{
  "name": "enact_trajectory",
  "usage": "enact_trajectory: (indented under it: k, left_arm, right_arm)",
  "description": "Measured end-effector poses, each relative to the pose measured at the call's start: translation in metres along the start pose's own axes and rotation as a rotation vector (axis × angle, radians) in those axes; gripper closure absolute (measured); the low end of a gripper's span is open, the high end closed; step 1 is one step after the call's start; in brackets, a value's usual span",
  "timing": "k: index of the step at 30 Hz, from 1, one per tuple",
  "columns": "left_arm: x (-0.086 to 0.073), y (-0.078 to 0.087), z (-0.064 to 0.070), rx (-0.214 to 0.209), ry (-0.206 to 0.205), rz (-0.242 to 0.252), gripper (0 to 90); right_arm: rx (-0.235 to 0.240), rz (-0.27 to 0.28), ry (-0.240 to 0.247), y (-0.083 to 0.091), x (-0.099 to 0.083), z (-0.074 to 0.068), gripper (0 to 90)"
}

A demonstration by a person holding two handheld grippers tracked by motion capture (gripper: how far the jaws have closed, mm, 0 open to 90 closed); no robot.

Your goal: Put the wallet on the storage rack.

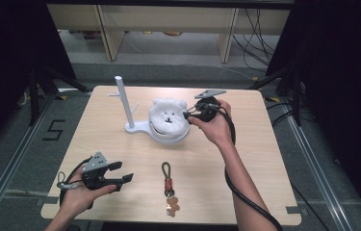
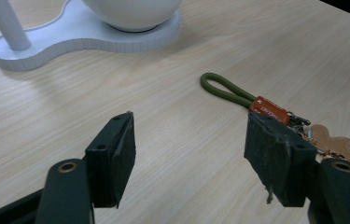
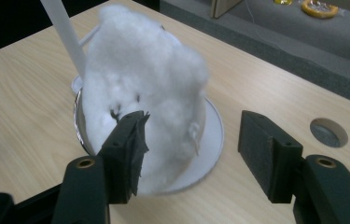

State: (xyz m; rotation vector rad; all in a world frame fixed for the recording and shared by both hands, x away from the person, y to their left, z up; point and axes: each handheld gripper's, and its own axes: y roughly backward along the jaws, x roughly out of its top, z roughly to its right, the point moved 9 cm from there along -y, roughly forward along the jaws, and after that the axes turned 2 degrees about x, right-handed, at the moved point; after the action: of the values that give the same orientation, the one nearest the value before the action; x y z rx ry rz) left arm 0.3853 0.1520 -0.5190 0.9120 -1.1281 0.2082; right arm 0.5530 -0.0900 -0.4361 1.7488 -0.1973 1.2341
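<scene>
- Pale wood tabletop (image 1: pixel 120 144) lay under both my grippers, with grey floor, shelf legs and loose cables beyond its far edge in the high view.
- Nearest me, my left gripper (image 1: pixel 122 172) sat at the near left of the table, jaws apart and holding nothing.
- Just to its right lay a keychain (image 1: pixel 168 185), with a green cord loop, an orange tag and a tan charm.
- My left gripper view showed what the high view could not: printing on the orange tag of the keychain (image 2: pixel 266 106), too small to read, and its charm end partly hidden behind one jaw.
- Farther off, my right gripper (image 1: pixel 186 115) reached the white fluffy bear (image 1: pixel 168 115) from its right side, jaws apart.
- That bear sat in a bowl on a white stand (image 1: pixel 137 128) with an upright post.
- Its face showed in the high view; my right gripper view showed the bear (image 3: pixel 154 79) as blurred fluff.
- There, one jaw stood in front of the fluff, the other off to the side over bare wood; touching or not, I could not tell.
</scene>
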Motion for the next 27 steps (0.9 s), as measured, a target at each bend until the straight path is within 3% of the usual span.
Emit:
enact_trajectory:
  k: [1,2,6,8,11,12,13,14,15,16,19,22,23,24,27]
  left_arm:
    - [0.001,-0.001,0.001,0.002,-0.007,0.001,33.0]
    - [0.001,-0.002,0.004,-0.007,-0.009,-0.005,32.9]
    - [0.004,-0.006,0.01,-0.021,-0.026,-0.014,32.8]
    - [0.007,-0.01,0.015,-0.036,-0.027,-0.011,32.8]
    - [0.009,-0.011,0.017,-0.031,-0.032,-0.006,32.8]
    - [0.009,-0.012,0.018,-0.035,-0.036,-0.014,32.9]
    - [0.011,-0.014,0.02,-0.04,-0.033,-0.015,32.9]
    - [0.011,-0.014,0.02,-0.04,-0.033,-0.015,33.1]
    - [0.013,-0.015,0.022,-0.049,-0.031,-0.025,33.1]
    - [0.013,-0.015,0.022,-0.049,-0.031,-0.025,33.1]
    - [0.017,-0.019,0.027,-0.072,-0.031,-0.035,33.6]
    - [0.019,-0.021,0.031,-0.084,-0.013,-0.038,34.6]
    - [0.02,-0.023,0.033,-0.082,-0.015,-0.058,35.0]
    - [0.02,-0.023,0.033,-0.082,-0.015,-0.058,35.6]
    - [0.024,-0.027,0.041,-0.111,-0.003,-0.093,37.0]
  right_arm:
    - [-0.004,-0.009,0.009,0.004,-0.002,0.003,44.4]
    - [-0.007,-0.03,-0.024,0.008,-0.006,0.002,44.9]
    - [-0.016,-0.042,-0.04,0.017,-0.02,0.006,46.8]
    - [-0.025,-0.07,-0.083,0.026,-0.035,0.006,46.4]
    - [-0.036,-0.072,-0.083,0.031,-0.045,0.009,45.7]
    - [-0.044,-0.089,-0.081,0.035,-0.052,0.01,45.5]
    - [-0.051,-0.101,-0.114,0.04,-0.064,0.01,45.5]
    - [-0.051,-0.101,-0.114,0.04,-0.064,0.01,45.5]
    - [-0.051,-0.123,-0.14,0.046,-0.078,0.009,45.8]
    - [-0.055,-0.125,-0.117,0.048,-0.085,0.012,45.9]
    - [-0.066,-0.149,-0.142,0.057,-0.107,0.014,49.3]
    - [-0.062,-0.153,-0.123,0.062,-0.122,0.016,52.7]
    - [-0.061,-0.165,-0.15,0.069,-0.136,0.015,54.7]
    - [-0.061,-0.165,-0.15,0.069,-0.136,0.015,54.7]
    - [-0.059,-0.174,-0.196,0.081,-0.16,0.014,56.3]
